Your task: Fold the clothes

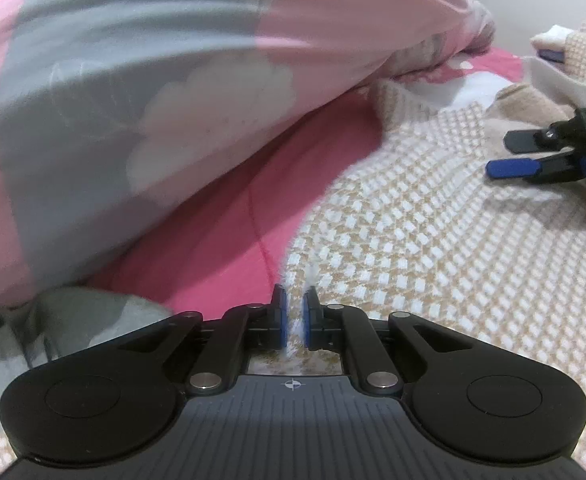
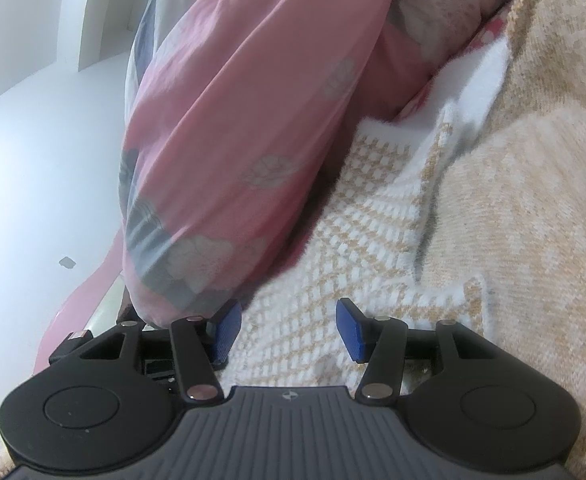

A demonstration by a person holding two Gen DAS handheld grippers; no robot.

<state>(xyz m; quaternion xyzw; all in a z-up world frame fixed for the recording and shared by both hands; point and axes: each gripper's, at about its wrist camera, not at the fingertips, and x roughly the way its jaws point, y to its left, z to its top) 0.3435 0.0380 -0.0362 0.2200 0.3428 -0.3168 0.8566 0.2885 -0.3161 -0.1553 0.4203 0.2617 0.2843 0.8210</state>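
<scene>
A beige-and-white checked knit sweater (image 1: 433, 216) lies spread on a pink bedsheet (image 1: 229, 216). My left gripper (image 1: 295, 316) is shut on the sweater's near left edge, a thin fold of knit pinched between its blue pads. My right gripper (image 1: 513, 154) shows at the right of the left wrist view, hovering over the sweater with its jaws apart. In the right wrist view the right gripper (image 2: 289, 330) stands open just above the checked knit (image 2: 333, 248), nothing pressed between its pads. A plain beige part of the sweater (image 2: 533, 200) lies to its right.
A bulky pink-and-grey quilt (image 1: 141, 92) with white cloud prints is heaped along the left, close beside the sweater; this quilt (image 2: 233, 120) also rises ahead of the right gripper. A white wall (image 2: 33, 140) stands at the left. More folded knitwear (image 1: 581, 52) sits far right.
</scene>
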